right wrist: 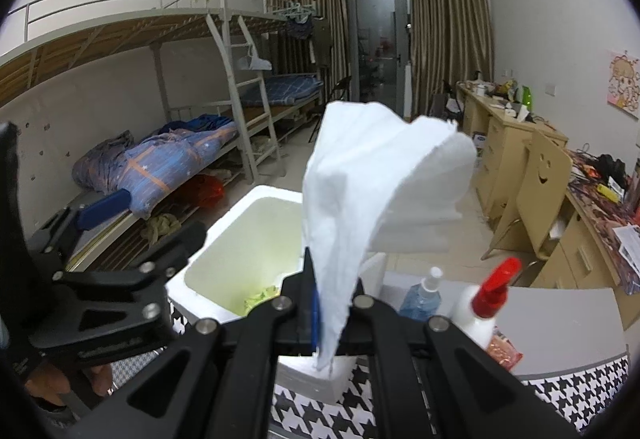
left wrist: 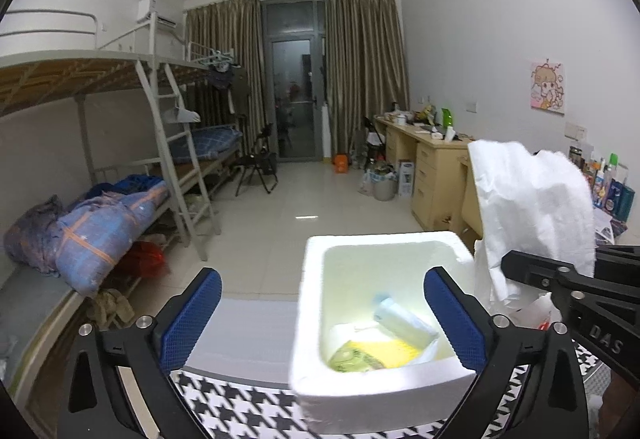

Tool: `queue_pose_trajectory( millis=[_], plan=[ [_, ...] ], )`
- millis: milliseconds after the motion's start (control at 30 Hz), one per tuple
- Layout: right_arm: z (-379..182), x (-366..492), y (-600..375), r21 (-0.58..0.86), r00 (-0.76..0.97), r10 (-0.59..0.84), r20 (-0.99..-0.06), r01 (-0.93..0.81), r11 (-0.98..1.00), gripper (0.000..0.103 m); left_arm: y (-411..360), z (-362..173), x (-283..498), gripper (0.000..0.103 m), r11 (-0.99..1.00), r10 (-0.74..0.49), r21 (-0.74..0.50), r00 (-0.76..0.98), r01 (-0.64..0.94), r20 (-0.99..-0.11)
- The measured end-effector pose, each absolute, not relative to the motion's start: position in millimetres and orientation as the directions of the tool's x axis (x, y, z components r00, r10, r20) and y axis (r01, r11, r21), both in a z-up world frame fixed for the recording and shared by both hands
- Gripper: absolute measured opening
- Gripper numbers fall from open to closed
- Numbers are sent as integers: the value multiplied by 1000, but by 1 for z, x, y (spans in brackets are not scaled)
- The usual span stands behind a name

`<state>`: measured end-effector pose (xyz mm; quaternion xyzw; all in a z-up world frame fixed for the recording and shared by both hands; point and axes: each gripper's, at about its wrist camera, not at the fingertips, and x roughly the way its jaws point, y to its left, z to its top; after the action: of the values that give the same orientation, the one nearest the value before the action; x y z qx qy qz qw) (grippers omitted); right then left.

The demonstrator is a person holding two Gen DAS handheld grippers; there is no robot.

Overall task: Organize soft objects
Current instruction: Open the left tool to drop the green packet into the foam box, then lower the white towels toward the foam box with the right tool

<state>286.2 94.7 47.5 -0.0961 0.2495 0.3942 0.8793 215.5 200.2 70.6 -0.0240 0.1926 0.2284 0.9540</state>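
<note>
A white foam box (left wrist: 384,242) stands on the houndstooth-patterned surface (left wrist: 240,407). Inside it lie a pale blue roll (left wrist: 402,321) and yellow-green packets (left wrist: 372,355). My left gripper (left wrist: 322,279) is open, its blue pads wide apart in front of the box with nothing between them. In the right wrist view one of its blue pads (right wrist: 105,207) shows at the left. My right gripper (right wrist: 320,279) is shut on a white soft sheet (right wrist: 372,175), which stands up crumpled above the box (right wrist: 224,235) at its right rim. The same sheet (left wrist: 532,199) appears in the left wrist view.
A clear blue pump bottle (right wrist: 420,299) and a white bottle with a red sprayer (right wrist: 486,303) stand right of the box. A wooden chair (right wrist: 536,195) and desks (left wrist: 436,175) line the right wall, and bunk beds (left wrist: 100,231) the left. Tiled floor lies between.
</note>
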Motion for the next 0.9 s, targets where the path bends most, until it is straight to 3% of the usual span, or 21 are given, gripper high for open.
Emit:
queue_pose_trajectory(
  millis=[600, 800, 900],
  plan=[
    [24, 304, 139, 56, 458, 609, -648, -768, 638, 6, 226, 63, 178, 102, 846, 508, 49, 775, -531, -376],
    [17, 304, 151, 41, 443, 578, -685, -769, 638, 31, 228, 60, 173, 102, 831, 534, 72, 754, -552, -382],
    [17, 306, 149, 37, 447, 571, -688, -765, 643, 49, 232, 60, 172, 102, 829, 536, 70, 752, -555, -383]
  ],
)
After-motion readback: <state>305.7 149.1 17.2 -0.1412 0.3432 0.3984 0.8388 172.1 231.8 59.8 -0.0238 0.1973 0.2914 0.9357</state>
